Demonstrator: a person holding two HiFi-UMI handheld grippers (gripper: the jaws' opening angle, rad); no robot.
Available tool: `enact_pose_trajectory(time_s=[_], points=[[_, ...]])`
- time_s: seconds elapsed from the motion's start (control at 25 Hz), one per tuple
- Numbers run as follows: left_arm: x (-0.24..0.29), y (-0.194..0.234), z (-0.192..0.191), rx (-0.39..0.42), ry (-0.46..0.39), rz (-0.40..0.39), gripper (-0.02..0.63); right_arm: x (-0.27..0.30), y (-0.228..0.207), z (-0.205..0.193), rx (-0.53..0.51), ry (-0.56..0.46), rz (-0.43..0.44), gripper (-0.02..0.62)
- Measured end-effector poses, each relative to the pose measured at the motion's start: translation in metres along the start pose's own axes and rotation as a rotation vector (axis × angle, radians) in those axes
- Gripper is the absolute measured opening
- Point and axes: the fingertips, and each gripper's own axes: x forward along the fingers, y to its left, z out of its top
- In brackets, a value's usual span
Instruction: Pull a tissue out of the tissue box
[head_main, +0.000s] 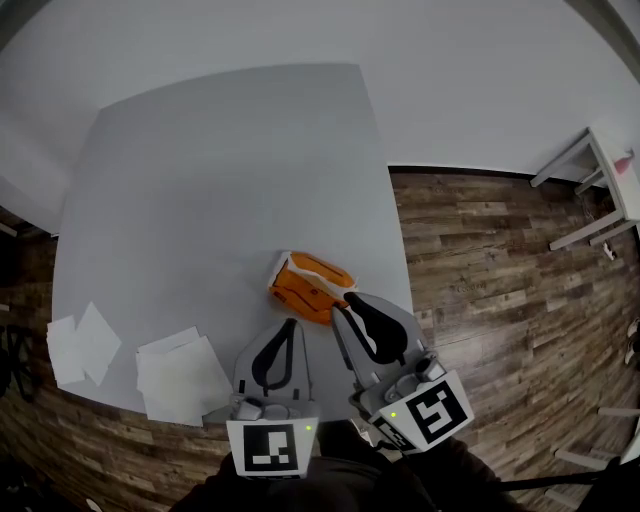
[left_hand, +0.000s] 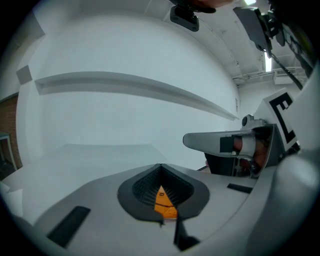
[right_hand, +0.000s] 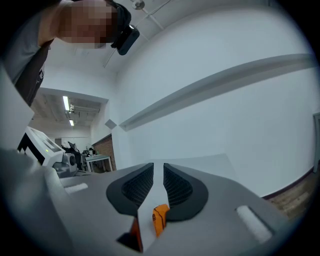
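The orange tissue box (head_main: 308, 283) lies on the grey table (head_main: 220, 180), close to its right edge. My right gripper (head_main: 348, 298) has its tips at the box's near right corner. In the right gripper view the jaws (right_hand: 157, 167) are shut on a white tissue (right_hand: 150, 210), which runs as a strip between the pads, with the orange box (right_hand: 161, 216) showing on both sides below. My left gripper (head_main: 292, 322) sits just short of the box's near side, shut and holding nothing. Through the gap behind its touching tips (left_hand: 161, 166) the box (left_hand: 164, 200) shows.
Loose white tissues lie near the table's front left: a pile (head_main: 185, 378) and another (head_main: 80, 345). Wooden floor (head_main: 480, 260) runs along the right, with white furniture (head_main: 600, 170) farther off. The right gripper's body (left_hand: 220, 142) stands close beside the left one.
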Motion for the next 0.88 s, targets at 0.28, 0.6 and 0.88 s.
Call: enact_pose_trajectory(time_s=[0.28, 0.6, 0.88], points=[[0.026, 0.009, -0.003, -0.013, 0.028, 0.02, 0.0, 0.031, -0.015, -0.015, -0.004, 0.043, 0.043, 0.048], [0.046, 0.016, -0.021, -0.044, 0.073, 0.028, 0.0, 0.047, -0.023, -0.044, -0.045, 0.108, 0.065, 0.058], [0.055, 0.016, -0.035, -0.066, 0.101, 0.028, 0.0, 0.05, -0.034, -0.066, -0.055, 0.148, 0.059, 0.058]])
